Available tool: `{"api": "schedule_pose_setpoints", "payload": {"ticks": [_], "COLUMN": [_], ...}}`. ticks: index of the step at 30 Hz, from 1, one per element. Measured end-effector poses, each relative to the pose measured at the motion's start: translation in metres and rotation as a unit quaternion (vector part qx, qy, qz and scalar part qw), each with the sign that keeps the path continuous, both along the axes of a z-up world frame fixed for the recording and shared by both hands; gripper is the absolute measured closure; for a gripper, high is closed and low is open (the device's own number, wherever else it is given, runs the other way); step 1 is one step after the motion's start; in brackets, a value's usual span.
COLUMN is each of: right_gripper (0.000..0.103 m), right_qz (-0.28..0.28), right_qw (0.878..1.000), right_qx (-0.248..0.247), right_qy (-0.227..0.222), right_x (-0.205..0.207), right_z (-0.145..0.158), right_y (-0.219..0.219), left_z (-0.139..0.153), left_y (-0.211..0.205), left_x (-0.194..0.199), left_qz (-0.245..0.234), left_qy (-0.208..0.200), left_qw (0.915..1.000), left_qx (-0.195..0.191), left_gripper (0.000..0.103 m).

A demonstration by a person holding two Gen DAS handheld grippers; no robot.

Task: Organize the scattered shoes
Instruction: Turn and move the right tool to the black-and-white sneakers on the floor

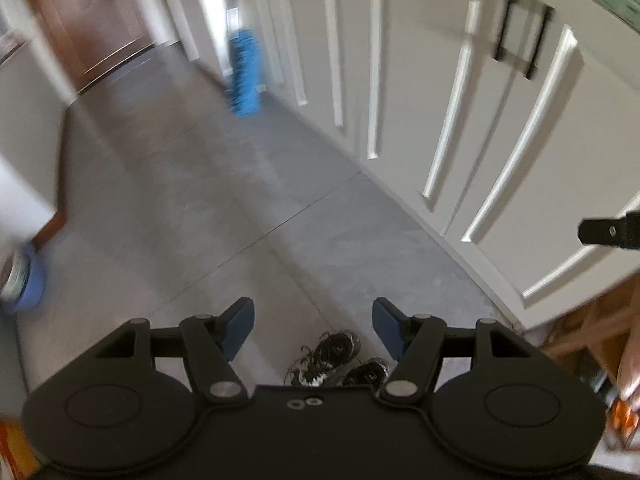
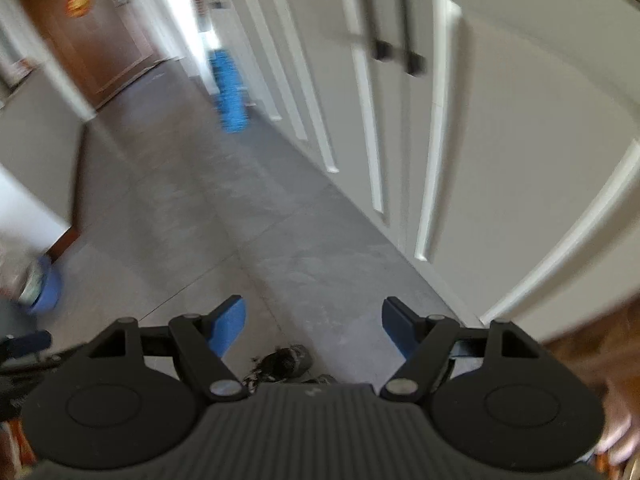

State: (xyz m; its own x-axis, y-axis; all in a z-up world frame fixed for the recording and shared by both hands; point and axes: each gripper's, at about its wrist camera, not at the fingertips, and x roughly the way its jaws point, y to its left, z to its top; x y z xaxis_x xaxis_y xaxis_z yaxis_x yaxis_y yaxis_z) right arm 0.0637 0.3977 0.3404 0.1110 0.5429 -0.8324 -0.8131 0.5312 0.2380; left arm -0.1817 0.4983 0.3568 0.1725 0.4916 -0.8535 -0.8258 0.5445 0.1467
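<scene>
A: Looking down along the left gripper [image 1: 313, 330], I see its two blue-padded black fingers spread wide with nothing between them but floor.

B: Same for the right gripper [image 2: 314, 328]: the blue pads stand far apart and grip nothing.

A: And the shoes?

B: A pair of black sneakers with white patches and loose black laces [image 1: 335, 360] lies on the grey tiled floor [image 1: 224, 208], low in the left wrist view, just past the gripper body and roughly between the two fingers, though well below them. The two shoes lie side by side, touching or almost so.

A: In the right wrist view the same black sneakers [image 2: 285, 361] show only in part, half hidden behind the gripper's body.

B: What stands alongside?

A: White panelled cupboard doors [image 1: 500, 152] with black bar handles [image 1: 520, 36] run along the right. A blurred blue object [image 1: 245, 74] stands at their foot farther down the hall, and a brown wooden door [image 1: 92, 20] closes off the far end.

B: At the right edge of the left view, a black fingertip of the right gripper pokes in.
</scene>
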Motion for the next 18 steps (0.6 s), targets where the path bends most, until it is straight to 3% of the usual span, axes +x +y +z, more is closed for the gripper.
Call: {"api": "schedule_pose_setpoints", "payload": {"ticks": [5, 7, 14, 18], "right_gripper": [0.025, 0.025, 0.025, 0.025], "right_qz": [-0.147, -0.176, -0.223, -0.257], "right_qw": [0.988, 0.983, 0.974, 0.965], "right_qx": [-0.029, -0.038, -0.031, -0.037], "right_qy": [0.025, 0.022, 0.022, 0.022], "right_x": [-0.04, -0.063, -0.144, -0.165], "right_z": [-0.007, -0.008, 0.004, 0.01], "right_y": [-0.014, -0.013, -0.006, -0.02], "left_z": [0.002, -0.003, -0.025, -0.026], "left_y": [0.032, 0.047, 0.066, 0.065], "left_x": [-0.031, -0.045, -0.07, -0.069], "left_qz": [-0.069, -0.092, -0.158, -0.18], "left_qy": [-0.002, 0.008, 0.033, 0.012], "left_qw": [0.9976, 0.9957, 0.9869, 0.9832], "left_qx": [0.006, 0.005, -0.011, -0.029], "left_gripper": [0.038, 0.038, 0.038, 0.038]}}
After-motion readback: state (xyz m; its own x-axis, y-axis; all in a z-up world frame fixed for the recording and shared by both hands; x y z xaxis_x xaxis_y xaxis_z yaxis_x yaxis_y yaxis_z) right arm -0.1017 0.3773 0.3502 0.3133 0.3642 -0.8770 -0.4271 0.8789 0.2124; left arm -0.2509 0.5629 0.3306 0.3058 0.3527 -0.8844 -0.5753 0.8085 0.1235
